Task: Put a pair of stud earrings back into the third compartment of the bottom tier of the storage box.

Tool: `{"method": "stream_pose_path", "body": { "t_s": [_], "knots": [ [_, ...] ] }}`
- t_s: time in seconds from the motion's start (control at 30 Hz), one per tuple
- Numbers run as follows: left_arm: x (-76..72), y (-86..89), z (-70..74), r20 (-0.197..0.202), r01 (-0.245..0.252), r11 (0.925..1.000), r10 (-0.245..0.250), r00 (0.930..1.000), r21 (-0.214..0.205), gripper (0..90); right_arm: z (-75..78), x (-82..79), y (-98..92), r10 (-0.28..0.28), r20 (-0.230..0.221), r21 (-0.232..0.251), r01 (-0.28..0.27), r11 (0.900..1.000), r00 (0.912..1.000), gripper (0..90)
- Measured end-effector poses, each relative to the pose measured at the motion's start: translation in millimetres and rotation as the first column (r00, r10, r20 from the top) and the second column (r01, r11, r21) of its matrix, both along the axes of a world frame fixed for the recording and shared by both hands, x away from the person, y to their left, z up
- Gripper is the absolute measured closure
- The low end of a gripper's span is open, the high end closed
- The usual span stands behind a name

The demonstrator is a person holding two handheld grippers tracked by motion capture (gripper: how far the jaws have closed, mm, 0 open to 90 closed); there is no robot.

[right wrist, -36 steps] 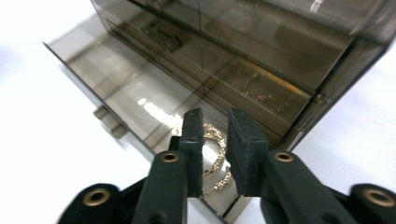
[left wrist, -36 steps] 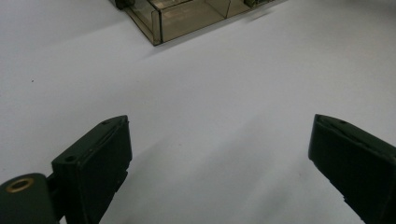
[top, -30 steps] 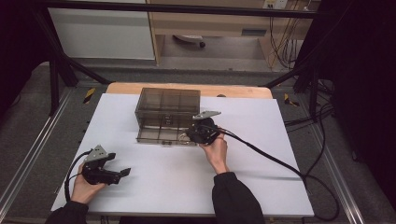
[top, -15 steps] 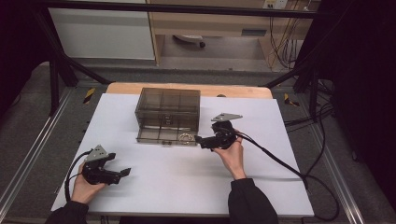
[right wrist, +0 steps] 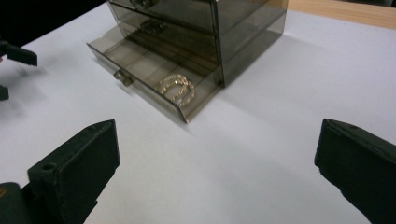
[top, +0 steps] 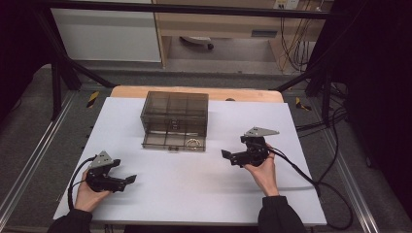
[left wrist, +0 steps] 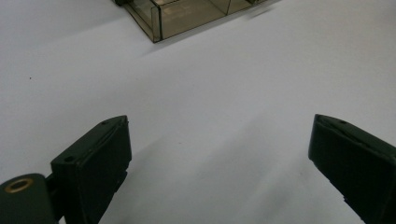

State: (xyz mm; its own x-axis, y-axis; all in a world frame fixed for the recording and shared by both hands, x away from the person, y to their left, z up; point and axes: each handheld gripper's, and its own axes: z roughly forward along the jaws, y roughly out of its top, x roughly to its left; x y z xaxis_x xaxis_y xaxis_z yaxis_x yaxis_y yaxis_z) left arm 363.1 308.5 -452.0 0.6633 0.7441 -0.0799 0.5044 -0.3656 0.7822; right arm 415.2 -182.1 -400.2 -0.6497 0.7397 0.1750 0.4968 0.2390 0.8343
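Our right gripper point(top: 227, 156) stands with its jaws spread as wide as they go; they have just been opening, and nothing sits between them — bare white table point(top: 194, 194) shows in the gap in the right gripper view. It hovers to the right of the smoked plastic drawer box point(top: 175, 114), apart from it, with its jaws pointing left toward the box's front corner.

Our left gripper point(top: 130, 180) is also wide open and empty, resting low at the near left of the table, well apart from the box.

The bottom drawer point(right wrist: 140, 63) is pulled out toward us, and a gold bracelet point(right wrist: 175, 88) lies coiled inside it at its right end, just behind the front wall. The small drawer handle point(right wrist: 122, 77) sits at the middle of that front wall. From the right gripper, the drawer lies ahead and to the left; its long axis runs across the table, side to side, so the front wall faces us.

We judge that the bracelet is already stowed, and that what remains is to push the drawer shut. That move turns on the drawer front, which must be met squarely and driven away from us into the box. The right gripper is clearly the nearer one — the left would have farther to travel.
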Motion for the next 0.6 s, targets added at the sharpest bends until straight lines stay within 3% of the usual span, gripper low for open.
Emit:
{"method": "stream_pose_path", "body": {
  "t_s": [0.6],
  "knots": [
    [-0.5, -1.5, -0.5, -0.001, 0.008, 1.0, -0.008, 1.0, 0.005, 5.8, -34.4, -28.8, -50.4, -0.007, 0.003, -0.007, 0.007, 1.0, 1.0, 0.6]
  ]
}}
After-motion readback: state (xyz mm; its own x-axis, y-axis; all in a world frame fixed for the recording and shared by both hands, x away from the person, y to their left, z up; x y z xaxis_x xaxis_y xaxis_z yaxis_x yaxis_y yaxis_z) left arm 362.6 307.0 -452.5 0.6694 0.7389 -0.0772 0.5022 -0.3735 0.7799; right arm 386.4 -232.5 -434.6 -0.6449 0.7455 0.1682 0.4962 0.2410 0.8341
